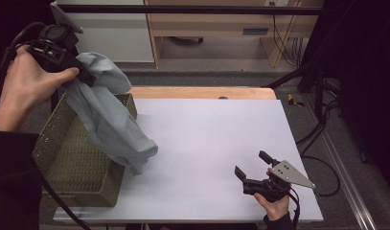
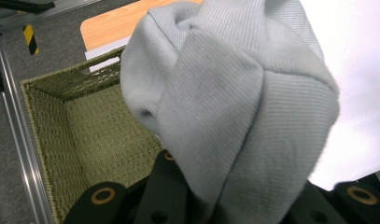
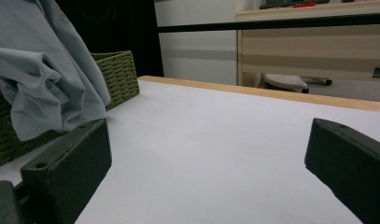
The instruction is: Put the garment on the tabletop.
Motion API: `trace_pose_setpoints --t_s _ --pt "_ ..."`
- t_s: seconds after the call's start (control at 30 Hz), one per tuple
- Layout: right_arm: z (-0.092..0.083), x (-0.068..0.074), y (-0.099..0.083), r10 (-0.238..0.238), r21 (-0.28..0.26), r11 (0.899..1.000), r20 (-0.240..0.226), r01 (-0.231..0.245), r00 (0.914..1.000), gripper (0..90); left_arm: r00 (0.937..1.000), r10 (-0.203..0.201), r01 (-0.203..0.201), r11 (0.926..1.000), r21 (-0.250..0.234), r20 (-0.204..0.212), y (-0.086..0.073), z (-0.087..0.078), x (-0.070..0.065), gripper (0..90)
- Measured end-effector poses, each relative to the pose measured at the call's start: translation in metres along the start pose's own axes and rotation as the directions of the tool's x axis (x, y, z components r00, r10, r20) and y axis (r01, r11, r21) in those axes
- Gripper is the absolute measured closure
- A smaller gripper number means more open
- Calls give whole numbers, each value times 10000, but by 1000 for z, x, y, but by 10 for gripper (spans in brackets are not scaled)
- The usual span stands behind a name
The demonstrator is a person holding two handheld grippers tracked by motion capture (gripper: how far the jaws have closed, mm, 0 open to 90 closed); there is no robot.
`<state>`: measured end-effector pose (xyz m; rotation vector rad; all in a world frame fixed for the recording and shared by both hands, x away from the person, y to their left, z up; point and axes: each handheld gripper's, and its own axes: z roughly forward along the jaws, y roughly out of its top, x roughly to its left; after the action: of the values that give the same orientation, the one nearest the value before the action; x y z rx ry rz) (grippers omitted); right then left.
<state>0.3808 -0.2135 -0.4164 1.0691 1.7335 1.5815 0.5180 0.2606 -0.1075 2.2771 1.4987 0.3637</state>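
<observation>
Item: grey cloth (image 1: 108, 120), hanging above the woven basket (image 1: 63, 158), lower end on its rim.
Handling: judged soft, light; pinch a bunched fold.
Left hand-held gripper (image 1: 85, 76): clamped on cloth.
Right hand-held gripper (image 1: 252, 165): jaws apart, empty, over tabletop (image 1: 207, 139).

This looks like a lab or recording room rather than a home. A white-topped bench (image 1: 207, 148) stands inside a frame of aluminium rails (image 2: 15, 135) on grey carpet, with black curtains at the sides. Behind it, loose cables (image 1: 286, 38) hang under a plain wooden desk (image 1: 216, 24), and yellow-black hazard tape (image 2: 31, 38) marks the floor.
</observation>
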Motion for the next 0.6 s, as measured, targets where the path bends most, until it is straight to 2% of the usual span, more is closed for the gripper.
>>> trace_pose_setpoints --t_s 0.07,0.17,0.2,0.23,0.33,0.4,0.43,0.5,0.57,0.6 --pt "0 0 0 9 -6 10000 -9 -9 10000 7 10000 -17 17 10000 -44 -22 1 0 -3 801" --pt "0 0 0 -22 -20 10000 13 23 10000 7 9997 221 -220 9997 -87 101 3 1 -10 802" --pt "0 1 0 29 33 10000 34 -30 10000 7 9991 414 -413 9991 -76 129 5 2 -17 803" --pt "0 1 0 29 33 10000 34 -30 10000 7 9991 414 -413 9991 -76 129 5 2 -17 802" --pt "-1 1 -1 -45 46 10000 -25 45 10000 7 9975 675 -672 9976 -144 220 9 3 -33 803" --pt "-3 0 -1 -64 41 10000 -74 65 10000 7 9939 1060 -1056 9943 -167 304 14 4 -50 803" --pt "-3 0 -1 -64 41 10000 -74 65 10000 7 9939 1060 -1056 9943 -167 304 14 4 -50 803" --pt "-3 0 -1 -146 -3 9999 -75 146 9999 6 9904 1337 -1330 9909 -223 342 18 4 -61 803" --pt "-3 2 -1 125 -12 9999 -77 -125 9999 6 9841 1732 -1727 9848 -156 382 21 5 -71 804" --pt "-4 0 0 -22 42 10000 -132 23 9999 6 9819 1848 -1841 9827 -200 419 22 5 -76 804"
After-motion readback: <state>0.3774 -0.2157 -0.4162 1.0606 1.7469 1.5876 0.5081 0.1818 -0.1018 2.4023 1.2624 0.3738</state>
